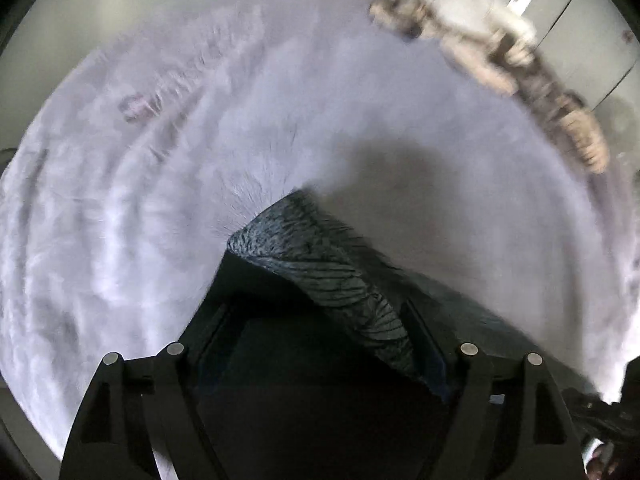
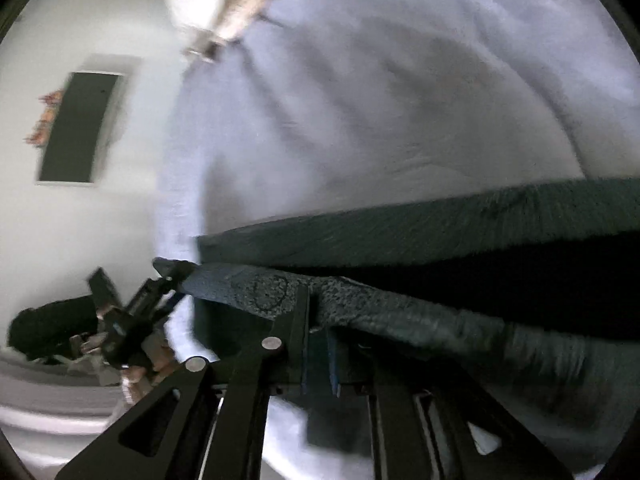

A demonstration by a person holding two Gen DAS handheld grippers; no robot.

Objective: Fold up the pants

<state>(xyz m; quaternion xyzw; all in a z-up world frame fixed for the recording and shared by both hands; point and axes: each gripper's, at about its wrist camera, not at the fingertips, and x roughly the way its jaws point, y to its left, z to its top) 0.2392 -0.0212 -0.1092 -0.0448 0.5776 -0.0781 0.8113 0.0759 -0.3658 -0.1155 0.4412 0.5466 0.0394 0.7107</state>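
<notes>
Dark blue-grey pants (image 1: 304, 236) lie on a pale lavender blanket (image 1: 160, 184). In the left wrist view a folded edge of them runs between the fingers of my left gripper (image 1: 316, 300), whose jaws stand wide apart and open, pointing steeply down. In the right wrist view my right gripper (image 2: 320, 312) has its fingers close together, shut on a speckled strip of the pants (image 2: 256, 288). The rest of the garment stretches right across the blanket (image 2: 360, 100). The left gripper (image 2: 132, 312), held in a hand, shows at the left end of that strip.
A heap of beige and white clothes (image 1: 480, 40) lies along the blanket's far edge, also seen as a pale heap of clothes (image 2: 216, 4). White cabinet doors (image 1: 560, 8) stand behind it. A dark framed panel (image 2: 76, 128) hangs on the wall.
</notes>
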